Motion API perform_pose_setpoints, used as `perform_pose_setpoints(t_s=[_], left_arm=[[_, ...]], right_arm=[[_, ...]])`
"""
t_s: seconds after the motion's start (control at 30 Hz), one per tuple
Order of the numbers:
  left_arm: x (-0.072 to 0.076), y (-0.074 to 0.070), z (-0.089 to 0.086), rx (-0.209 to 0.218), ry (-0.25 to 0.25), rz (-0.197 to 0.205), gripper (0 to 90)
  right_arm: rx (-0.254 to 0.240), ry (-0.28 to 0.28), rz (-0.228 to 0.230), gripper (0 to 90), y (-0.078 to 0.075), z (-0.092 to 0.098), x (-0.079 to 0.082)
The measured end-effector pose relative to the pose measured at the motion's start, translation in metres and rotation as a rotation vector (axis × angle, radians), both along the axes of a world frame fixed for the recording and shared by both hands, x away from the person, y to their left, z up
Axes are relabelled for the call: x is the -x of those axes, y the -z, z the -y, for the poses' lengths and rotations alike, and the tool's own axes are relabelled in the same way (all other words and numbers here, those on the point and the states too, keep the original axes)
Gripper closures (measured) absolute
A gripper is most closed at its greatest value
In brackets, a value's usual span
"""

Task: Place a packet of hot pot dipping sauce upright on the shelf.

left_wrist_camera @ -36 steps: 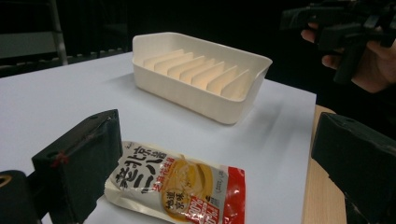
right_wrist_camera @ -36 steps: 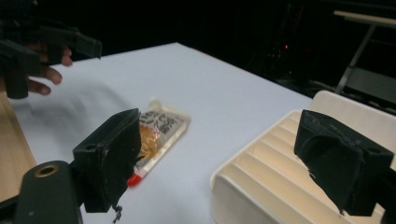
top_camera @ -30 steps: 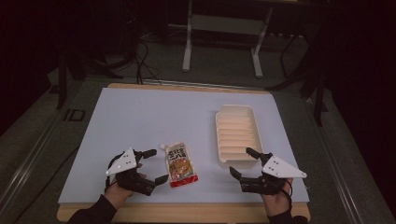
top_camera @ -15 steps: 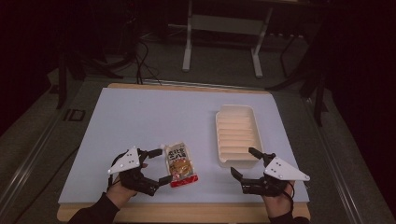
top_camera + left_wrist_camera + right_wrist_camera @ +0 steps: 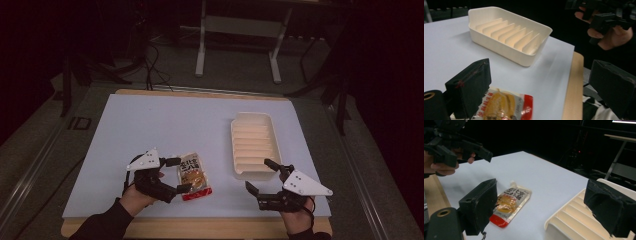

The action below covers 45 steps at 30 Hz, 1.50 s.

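Note:
A flat snack packet (image 5: 196,175), orange with a red end, lies on the white mat near the front edge. My left gripper (image 5: 181,174) is open, its two black jaws reaching along either side of the packet's left edge. In the left gripper view the packet (image 5: 504,105) lies low beside the left jaw of the left gripper (image 5: 541,82). A cream ribbed tray (image 5: 252,142) stands to the right, holding nothing. My right gripper (image 5: 258,174) is open just in front of the tray's near end. In the right gripper view, that gripper (image 5: 546,205) frames the packet (image 5: 510,201) and the tray (image 5: 574,220).
The white mat (image 5: 150,125) covers a wooden table whose edge (image 5: 200,227) runs along the front. Behind the table stand a metal desk frame (image 5: 237,30) and cables on a dark floor. The left gripper view has the tray (image 5: 509,37) and the other hand (image 5: 609,37).
My left gripper has slid a little to the right, so its jaws now flank the packet. The right gripper has barely moved.

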<state>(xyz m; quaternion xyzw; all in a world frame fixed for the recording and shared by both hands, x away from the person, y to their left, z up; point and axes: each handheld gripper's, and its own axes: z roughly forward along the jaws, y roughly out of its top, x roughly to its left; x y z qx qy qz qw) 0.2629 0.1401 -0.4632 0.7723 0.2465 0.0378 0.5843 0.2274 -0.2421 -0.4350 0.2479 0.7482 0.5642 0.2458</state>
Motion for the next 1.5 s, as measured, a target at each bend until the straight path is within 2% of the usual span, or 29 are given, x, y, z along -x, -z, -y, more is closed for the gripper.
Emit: perform_pose_setpoints(t_s=[0.23, 0.53, 0.73, 0.77, 0.83, 1.0, 1.1, 1.2, 1.33, 1.5], left_arm=[[-0.015, -0.005, 0.007, -0.052, -0.015, 0.053, 4.4], [-0.040, -0.008, 0.012, -0.087, -0.037, 0.064, 5.8], [-0.054, -0.006, 0.015, -0.100, -0.048, 0.056, 5.8], [-0.062, -0.005, 0.017, -0.099, -0.058, 0.065, 7.6], [-0.067, -0.003, 0.018, -0.104, -0.071, 0.073, 8.5], [-0.077, 0.002, 0.019, -0.144, -0.082, 0.082, 10.6], [-0.086, 0.008, 0.022, -0.156, -0.069, 0.046, 11.6], [-0.093, 0.011, 0.025, -0.174, -0.057, 0.029, 11.8], [-0.100, 0.019, 0.022, -0.171, -0.071, -0.002, 14.4], [-0.106, 0.034, 0.015, -0.203, -0.107, -0.025, 16.4]], right_arm=[[-0.002, 0.014, 0.005, 11.0, 0.000, -0.004, 0.000], [-0.005, 0.021, -0.011, 11.1, 0.000, -0.006, 0.001], [0.001, 0.015, 0.003, 11.1, 0.000, -0.009, 0.003], [0.003, 0.009, 0.003, 11.1, 0.000, -0.009, 0.003], [0.000, 0.002, -0.002, 11.1, 0.000, -0.009, 0.002], [-0.002, -0.003, -0.016, 11.1, 0.001, -0.009, 0.001], [-0.008, -0.002, -0.028, 11.1, 0.002, -0.008, 0.000], [-0.006, -0.001, -0.030, 11.1, 0.003, -0.009, 0.000], [-0.005, -0.006, -0.036, 11.2, 0.003, -0.009, 0.000], [-0.009, -0.011, -0.039, 11.2, 0.004, -0.009, -0.001]])
